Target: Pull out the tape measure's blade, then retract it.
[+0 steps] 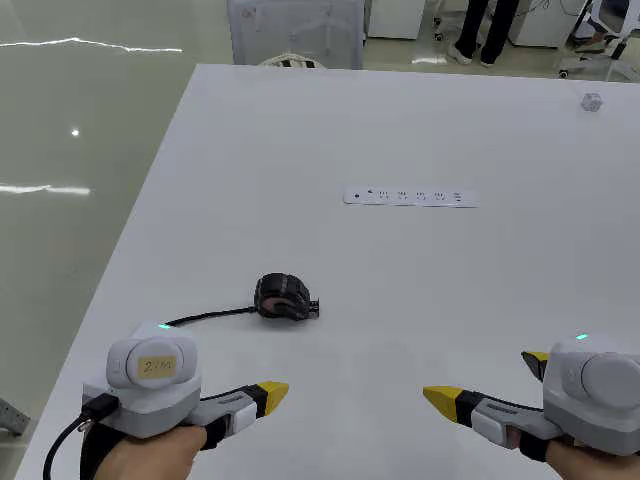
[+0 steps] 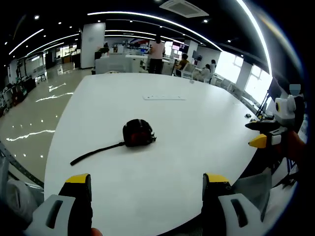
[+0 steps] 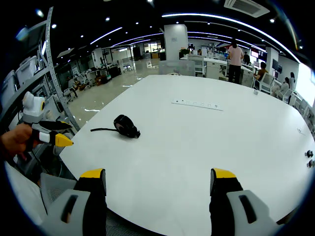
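Note:
A black tape measure [image 1: 285, 297] lies on the white table [image 1: 420, 290], its blade fully in, with a dark wrist strap [image 1: 205, 317] trailing to the left. My left gripper [image 1: 265, 393] hovers near the table's front edge, below and left of the tape, and its own view shows the jaws wide open [image 2: 146, 179] with the tape measure [image 2: 138, 132] ahead. To the right, my right gripper [image 1: 487, 378] is open too [image 3: 158, 173], and the tape measure [image 3: 126, 126] sits far off to its left. Neither touches the tape.
A white power strip [image 1: 410, 197] lies flat beyond the tape, mid-table. A small pale object [image 1: 591, 102] rests at the far right. A chair [image 1: 295, 35] stands at the far edge. The table's left edge [image 1: 120, 260] drops to a glossy floor. People stand in the background.

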